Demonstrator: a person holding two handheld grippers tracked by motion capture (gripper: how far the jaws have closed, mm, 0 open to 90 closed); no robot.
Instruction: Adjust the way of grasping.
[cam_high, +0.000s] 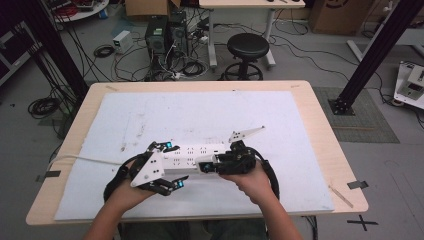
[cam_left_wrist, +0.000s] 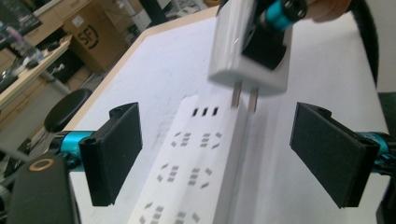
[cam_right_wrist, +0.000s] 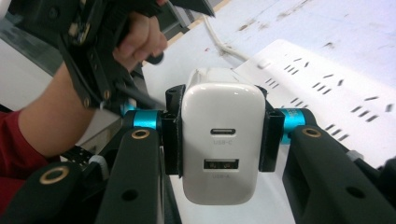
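Note:
A long white power strip (cam_high: 190, 152) lies on the white mat, its sockets facing up (cam_left_wrist: 196, 163). My left gripper (cam_high: 170, 165) is open, with one jaw on each side of the strip's near end (cam_left_wrist: 219, 158) and not touching it. My right gripper (cam_high: 206, 166) is shut on a white USB charger (cam_right_wrist: 223, 140), whose port face looks at the camera. In the left gripper view the charger (cam_left_wrist: 247, 56) hangs just above the strip, with its two prongs (cam_left_wrist: 245, 99) pointing down near the strip's right edge. The strip (cam_right_wrist: 327, 88) runs off to the right behind the charger.
The strip's white cable (cam_high: 85, 159) trails left off the wooden table (cam_high: 325, 145). A white mat (cam_high: 200, 112) covers most of the top. Beyond the far edge stand a black stool (cam_high: 247, 47), computer towers (cam_high: 157, 32) and black frame posts (cam_high: 375, 50).

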